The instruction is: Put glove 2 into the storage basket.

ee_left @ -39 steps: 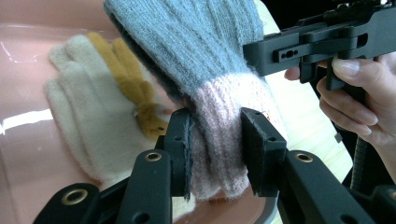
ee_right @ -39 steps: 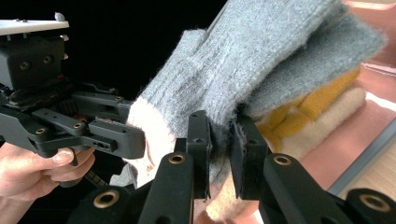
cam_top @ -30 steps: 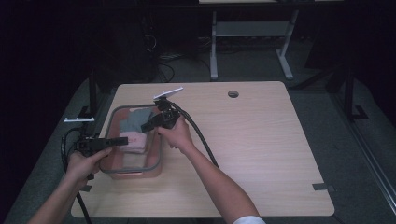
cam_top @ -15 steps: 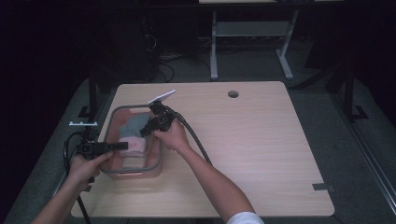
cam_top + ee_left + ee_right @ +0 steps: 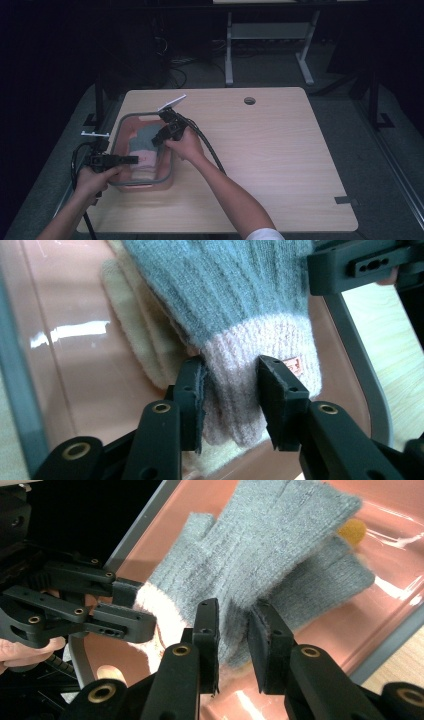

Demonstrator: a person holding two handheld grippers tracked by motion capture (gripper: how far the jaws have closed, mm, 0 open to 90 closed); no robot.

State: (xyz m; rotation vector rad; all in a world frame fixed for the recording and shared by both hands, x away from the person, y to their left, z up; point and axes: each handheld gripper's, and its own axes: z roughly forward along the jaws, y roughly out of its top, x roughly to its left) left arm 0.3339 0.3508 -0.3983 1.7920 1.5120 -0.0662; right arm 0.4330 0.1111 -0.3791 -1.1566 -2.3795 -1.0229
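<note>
Near the table's point(image 5: 280, 165) front left corner sits the pink bin point(image 5: 118, 131), and my glove point(image 5: 146, 137) lies inside it, grey hand part toward the far wall, pink cuff toward the near wall. A cream piece of knit point(image 5: 137, 335) lies under it on the bin floor.

At the bin's left wall my left claw point(image 5: 134, 159) reaches in level. Seen from the left gripper view, its jaws stand on either side of the pink cuff point(image 5: 235, 385); they have just been opening a little, and the left pad point(image 5: 197, 390) still touches the knit while the right one point(image 5: 272, 390) looks to sit just off it. I judge the pinch is easing, not gone.

Further right, my right claw point(image 5: 156, 140) comes down over the bin's far right corner. Its jaws point(image 5: 232, 640) straddle a fold of the grey part; they too have just been opening, with the wool between them and bulging against both pads.

This glove is light, soft and floppy; it will sag and stretch wherever I do not hold it, and it will not slip much on the pads. The ribbed cuff is the firmest place to take, with the second hold on the palm, not the fingertips.
</note>
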